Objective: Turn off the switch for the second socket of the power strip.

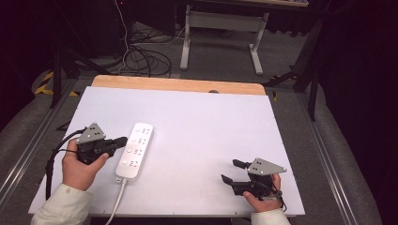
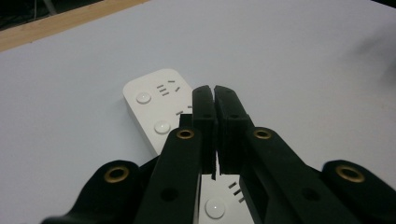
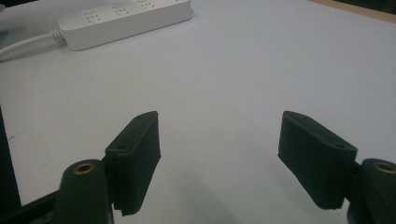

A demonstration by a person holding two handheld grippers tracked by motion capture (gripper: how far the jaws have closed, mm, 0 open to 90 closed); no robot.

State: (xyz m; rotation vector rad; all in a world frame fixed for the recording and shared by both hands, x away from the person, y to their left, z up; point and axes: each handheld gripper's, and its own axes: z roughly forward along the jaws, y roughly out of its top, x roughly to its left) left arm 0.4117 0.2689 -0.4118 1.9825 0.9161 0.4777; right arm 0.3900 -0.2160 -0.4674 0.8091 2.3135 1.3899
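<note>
High view: white table spans centre frame. White power strip lies lower left, cord trailing toward bottom edge. Left tongs, pressed together, tips over strip's left edge. Right tongs, lower right, spread, nothing between.

A white power strip lies flat on the left part of the white counter, socket side up (round buttons beside each socket group), long axis running away from the person, its white cord trailing off the near edge.
</note>
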